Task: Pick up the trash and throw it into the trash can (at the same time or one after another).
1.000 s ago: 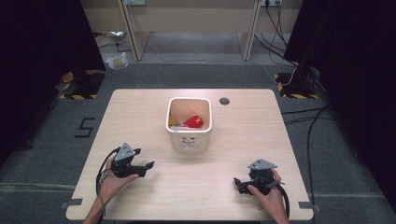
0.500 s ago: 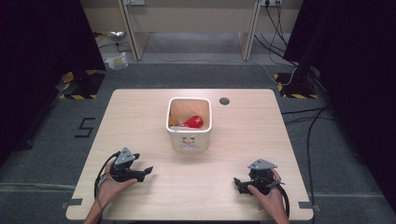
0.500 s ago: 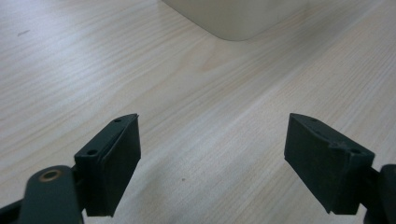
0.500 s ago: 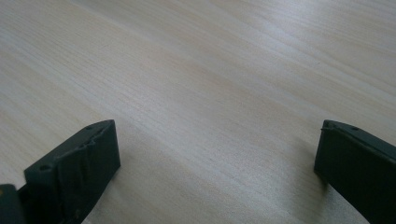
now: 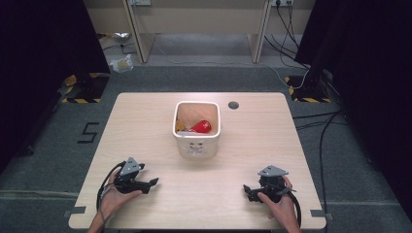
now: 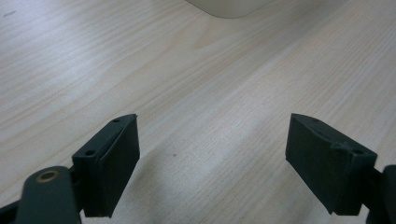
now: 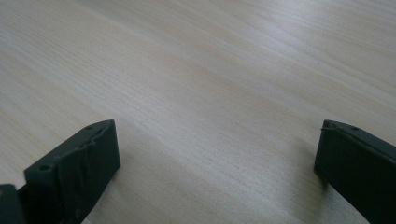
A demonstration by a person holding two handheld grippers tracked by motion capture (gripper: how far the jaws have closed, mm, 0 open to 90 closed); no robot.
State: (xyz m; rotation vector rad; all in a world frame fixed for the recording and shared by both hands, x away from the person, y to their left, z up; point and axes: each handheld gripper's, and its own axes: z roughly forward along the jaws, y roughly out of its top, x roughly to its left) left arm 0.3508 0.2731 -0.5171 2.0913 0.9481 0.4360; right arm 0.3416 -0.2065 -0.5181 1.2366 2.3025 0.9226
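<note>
The white bin stands mid-tabletop toward the far edge, a red object inside. Both hands rest low near the near corners, the left gripper and right gripper spread wide, empty.

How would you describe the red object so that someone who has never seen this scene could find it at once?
Start at the light wooden table, then find the white square tub near its middle. Inside the tub lies the red object, glossy and rounded; it is the only bright red thing there, beside something yellowish.
</note>
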